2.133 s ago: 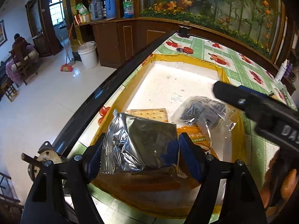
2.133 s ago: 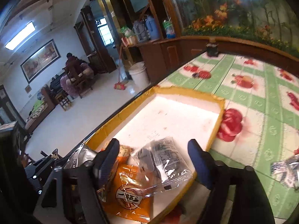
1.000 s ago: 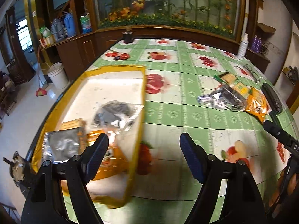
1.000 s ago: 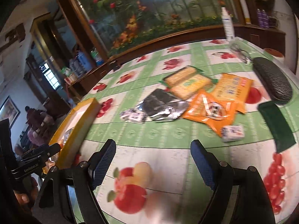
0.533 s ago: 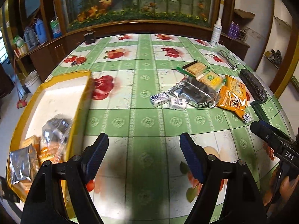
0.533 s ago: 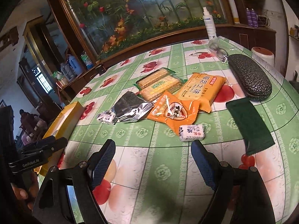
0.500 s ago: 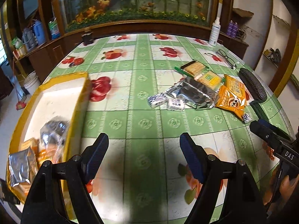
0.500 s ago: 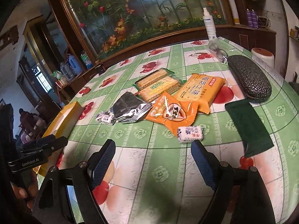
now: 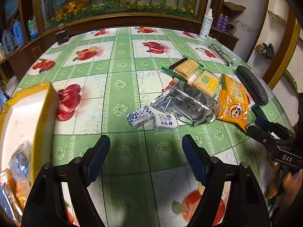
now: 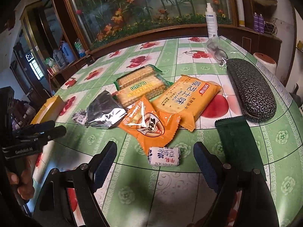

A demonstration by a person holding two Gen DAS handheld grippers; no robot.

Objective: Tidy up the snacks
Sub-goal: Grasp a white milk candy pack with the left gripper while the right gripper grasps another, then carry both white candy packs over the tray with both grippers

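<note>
Both grippers hovered wide and empty — the right gripper [image 10: 155, 159] just short of a small wrapped candy [image 10: 164, 155] lying on the tablecloth [image 10: 189, 189] beside the orange packet [image 10: 149, 126]; light, soft, probably slippery — best pinched across its middle

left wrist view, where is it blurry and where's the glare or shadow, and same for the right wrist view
Left wrist view: the yellow-rimmed tray at the left edge is smeared, the silver packet carries glare, and a dark shadow lies on the tablecloth ahead of the tool. Right wrist view: mostly sharp, the orange packet shines, shadow sits beside the small white candy, and fisheye bends the table edge.
</note>
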